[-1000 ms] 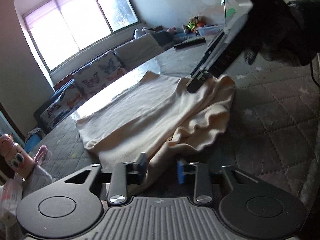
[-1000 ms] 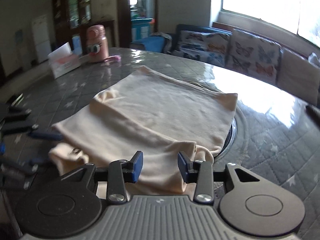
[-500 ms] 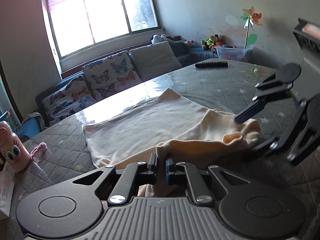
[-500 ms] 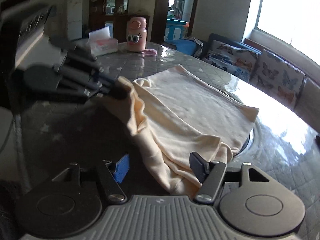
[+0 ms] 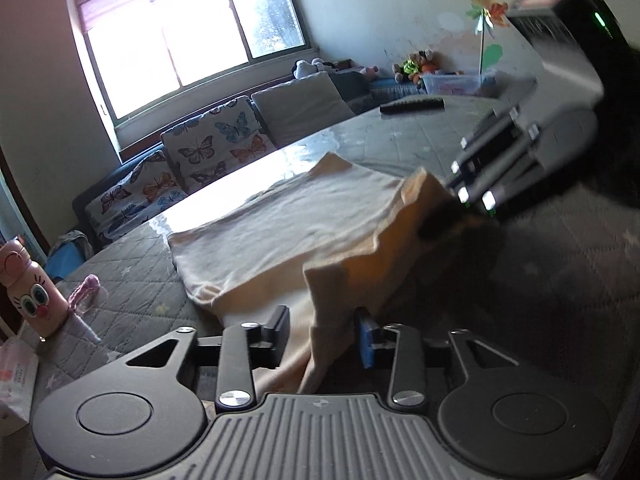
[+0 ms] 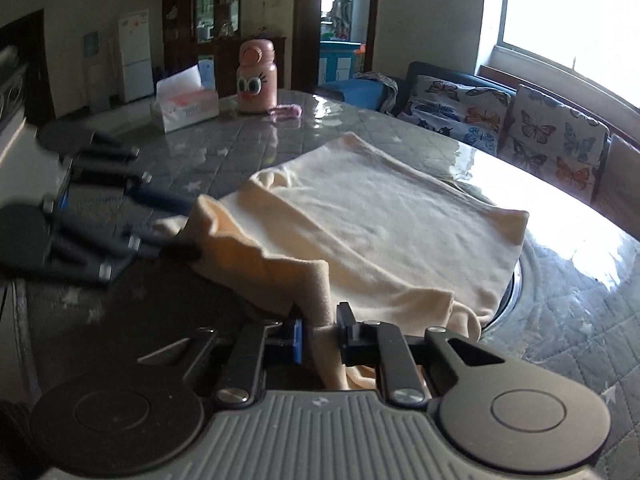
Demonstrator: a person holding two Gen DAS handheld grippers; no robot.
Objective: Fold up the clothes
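Observation:
A cream garment (image 5: 304, 220) lies on the grey quilted table (image 5: 140, 296), its far part flat and its near edge lifted. My left gripper (image 5: 323, 330) holds a fold of that near edge between its fingers. My right gripper (image 6: 319, 330) is shut on another corner of the same edge (image 6: 316, 292). The edge is raised off the table between the two grippers. The right gripper also shows in the left wrist view (image 5: 472, 196), and the left gripper in the right wrist view (image 6: 176, 250). The garment shows in the right wrist view (image 6: 380, 216).
A pink cartoon bottle (image 6: 256, 78) and a tissue box (image 6: 186, 106) stand at the table's far side. A black remote (image 5: 412, 105) lies at the far edge. A sofa with butterfly cushions (image 5: 212, 152) runs under the window.
My right gripper has closed on the garment's near corner, having been open beside it. Both grippers have lifted the near edge off the table. The left gripper's jaws stand wider around the cloth than before.

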